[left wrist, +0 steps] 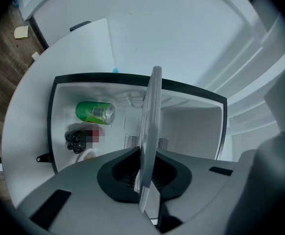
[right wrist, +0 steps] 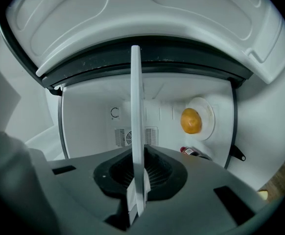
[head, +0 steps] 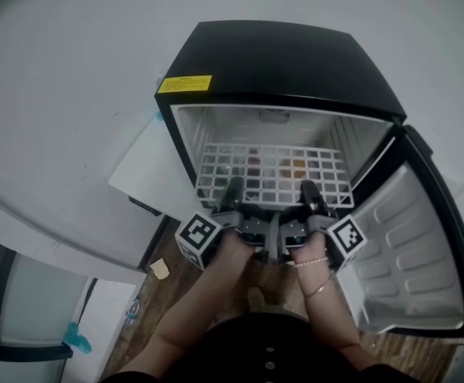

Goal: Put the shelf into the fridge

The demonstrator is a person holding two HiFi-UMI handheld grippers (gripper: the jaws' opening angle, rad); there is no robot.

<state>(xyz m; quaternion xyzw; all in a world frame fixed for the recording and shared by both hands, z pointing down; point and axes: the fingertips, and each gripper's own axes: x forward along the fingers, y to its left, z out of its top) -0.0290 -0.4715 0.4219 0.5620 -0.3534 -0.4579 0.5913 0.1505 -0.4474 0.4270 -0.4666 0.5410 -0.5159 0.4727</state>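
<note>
A white wire shelf (head: 273, 174) lies flat in the mouth of a small black fridge (head: 288, 62), partly inside the cabinet. My left gripper (head: 233, 188) is shut on the shelf's front edge at the left, my right gripper (head: 308, 190) on the same edge at the right. In the left gripper view the shelf (left wrist: 151, 126) runs edge-on between the jaws; the right gripper view shows the shelf (right wrist: 136, 131) the same way. Below the shelf sit a green can (left wrist: 94, 112), a dark bottle (left wrist: 77, 140) and an orange fruit (right wrist: 191, 121) on a white plate (right wrist: 207, 116).
The fridge door (head: 411, 254) hangs open to the right, its white moulded liner facing me. A white cabinet (head: 140, 170) stands left of the fridge. A scrap of paper (head: 160, 268) lies on the wooden floor (head: 180, 294). A person's forearms reach forward at the bottom.
</note>
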